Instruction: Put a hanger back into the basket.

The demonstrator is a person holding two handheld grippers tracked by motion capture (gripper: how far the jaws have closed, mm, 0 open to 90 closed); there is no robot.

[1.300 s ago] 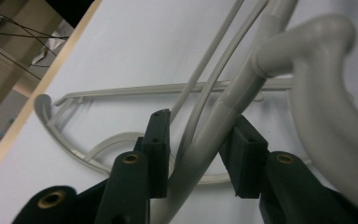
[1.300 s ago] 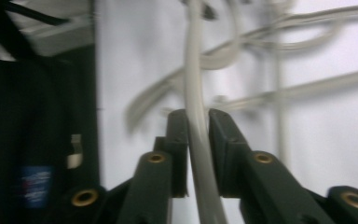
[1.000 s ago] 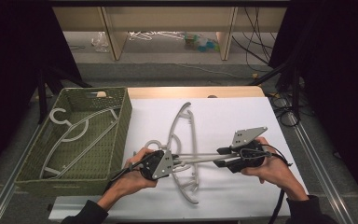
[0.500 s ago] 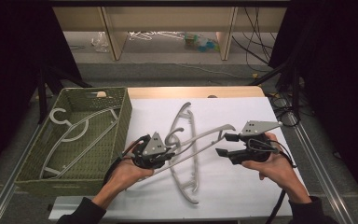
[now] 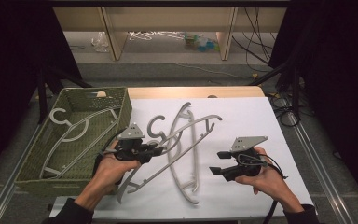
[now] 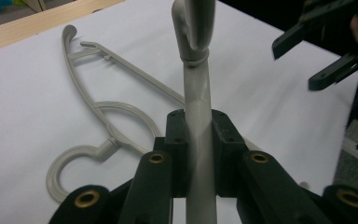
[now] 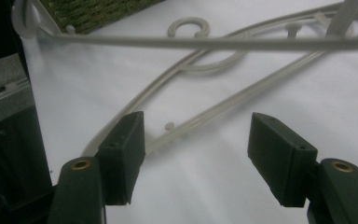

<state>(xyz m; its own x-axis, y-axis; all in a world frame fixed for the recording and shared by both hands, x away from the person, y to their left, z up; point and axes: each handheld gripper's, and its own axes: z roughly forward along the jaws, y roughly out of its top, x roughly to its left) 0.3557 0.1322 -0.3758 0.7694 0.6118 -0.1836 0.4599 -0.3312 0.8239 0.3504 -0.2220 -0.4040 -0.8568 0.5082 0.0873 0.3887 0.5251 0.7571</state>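
White paper covers the bench (image 5: 242, 116), and on it the left gripper (image 5: 161, 150) has its jaws clamped on the bar of a grey plastic hanger (image 5: 186, 130), lifted and tilted, its hook at about twelve o'clock from the jaws. A second hanger (image 5: 186, 182) lies flat beneath it, crossing toward six o'clock. At three o'clock the right gripper (image 5: 218, 163) stands apart; its jaws have just been opening, with nothing between them. At nine o'clock sits a woven green basket (image 5: 121, 105) holding another hanger (image 5: 70, 135). I judge the held hanger light, stiff and smooth, apt to swing; a hold near the neck would steady it best.
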